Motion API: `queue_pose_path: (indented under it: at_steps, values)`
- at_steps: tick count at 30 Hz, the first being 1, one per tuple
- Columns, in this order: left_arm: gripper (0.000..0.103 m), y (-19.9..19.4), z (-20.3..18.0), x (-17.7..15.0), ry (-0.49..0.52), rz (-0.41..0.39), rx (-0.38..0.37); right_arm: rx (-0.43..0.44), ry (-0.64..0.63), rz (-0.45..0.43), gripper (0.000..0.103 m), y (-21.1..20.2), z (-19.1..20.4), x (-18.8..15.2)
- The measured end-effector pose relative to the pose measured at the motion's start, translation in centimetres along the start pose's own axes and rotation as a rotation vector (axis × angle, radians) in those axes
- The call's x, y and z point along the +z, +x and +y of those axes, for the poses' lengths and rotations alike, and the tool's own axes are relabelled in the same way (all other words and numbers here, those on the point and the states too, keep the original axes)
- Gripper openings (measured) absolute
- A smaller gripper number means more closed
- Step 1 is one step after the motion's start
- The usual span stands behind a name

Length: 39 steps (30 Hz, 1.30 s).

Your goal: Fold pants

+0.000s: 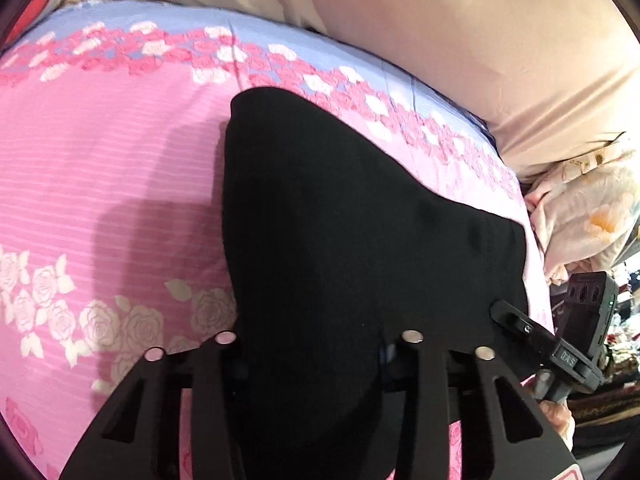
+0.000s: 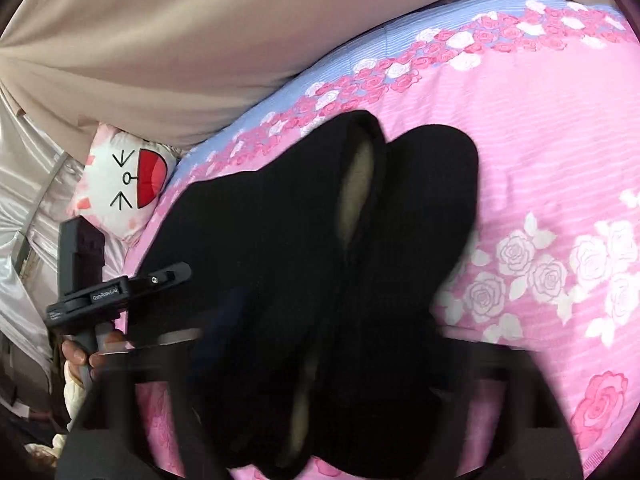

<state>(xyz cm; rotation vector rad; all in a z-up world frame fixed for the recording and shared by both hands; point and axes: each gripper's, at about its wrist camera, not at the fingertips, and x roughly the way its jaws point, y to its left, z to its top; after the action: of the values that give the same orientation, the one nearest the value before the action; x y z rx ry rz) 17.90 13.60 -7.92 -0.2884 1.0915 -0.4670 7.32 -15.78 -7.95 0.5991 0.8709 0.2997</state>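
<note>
Here your black pants (image 1: 340,240) lie on the bed's pink sheet (image 1: 100,200), a soft, matte knit that shows fine ribbing in the right wrist view. The sheet is thin striped cotton printed with white and pink roses, with a pale blue band along its far edge. Behind that band a smooth beige cushion (image 1: 440,40) bulges up like a wall.

Your left tool (image 1: 316,344) has black cloth bunched between its fingers; the cloth fills the gap from side to side, so it looks pinched there. Your right tool (image 2: 320,400) is blurred, with the fabric heaped over and between its fingers, and you cannot tell whether the pads press on it. In that view the cloth parts into two rounded lobes with a lighter tan lining (image 2: 358,184) showing in the slit between them.

To the left of the pants in the left wrist view, the sheet lies flat and open. On the other side the pants reach close to the bed's edge, where a white cartoon-face pillow (image 2: 128,184) and shiny pale fabric (image 2: 28,200) crowd in.
</note>
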Motion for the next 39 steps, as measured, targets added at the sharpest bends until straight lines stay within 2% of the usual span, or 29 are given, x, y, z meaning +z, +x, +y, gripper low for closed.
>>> queue_pose_path:
  at_steps: [3, 6, 8, 14, 17, 20, 22, 25, 28, 31, 35, 39]
  values:
    - [0.030, -0.9, -1.0, -0.3, 0.006, -0.020, 0.007, 0.013, -0.023, -0.022, 0.040, -1.4, 0.8, 0.0]
    - [0.028, -3.3, -1.7, -0.6, -0.006, -0.041, -0.062, 0.026, -0.064, -0.037, 0.035, -3.2, 2.3, -0.5]
    - [0.028, -4.9, -2.4, -1.2, -0.001, -0.044, -0.081, 0.042, -0.084, -0.039, 0.034, -4.6, 3.3, -1.2]
    - [0.029, -10.3, -4.7, -6.0, 0.038, -0.025, -0.143, 0.076, -0.141, -0.076, 0.033, -10.7, 6.1, -5.2]
    - [0.029, -14.3, -7.1, -8.2, 0.110, -0.088, -0.156, 0.099, -0.180, -0.121, 0.033, -13.8, 8.3, -6.3]
    - [0.029, -17.7, -9.2, -8.0, 0.190, -0.179, -0.158, 0.115, -0.244, -0.193, 0.033, -16.6, 11.1, -5.7]
    - [0.029, -19.3, -10.3, -7.2, 0.235, -0.236, -0.154, 0.120, -0.288, -0.248, 0.033, -17.6, 12.7, -4.3]
    - [0.029, -20.6, -11.6, -4.2, 0.294, -0.332, -0.134, 0.124, -0.324, -0.317, 0.033, -17.7, 13.6, -0.6]
    - [0.030, -19.7, -11.6, 0.7, 0.294, -0.407, -0.119, 0.130, -0.320, -0.345, 0.033, -15.7, 13.2, 4.2]
    - [0.030, -17.6, -10.7, 4.8, 0.280, -0.426, -0.119, 0.132, -0.305, -0.343, 0.033, -12.5, 12.1, 9.3]
    - [0.031, -12.2, -7.7, 10.3, 0.264, -0.440, -0.098, 0.117, -0.265, -0.313, 0.033, -6.4, 9.3, 13.8]
    - [0.031, -5.9, -4.3, 13.0, 0.242, -0.425, -0.062, 0.088, -0.209, -0.245, 0.033, 0.5, 5.2, 15.8]
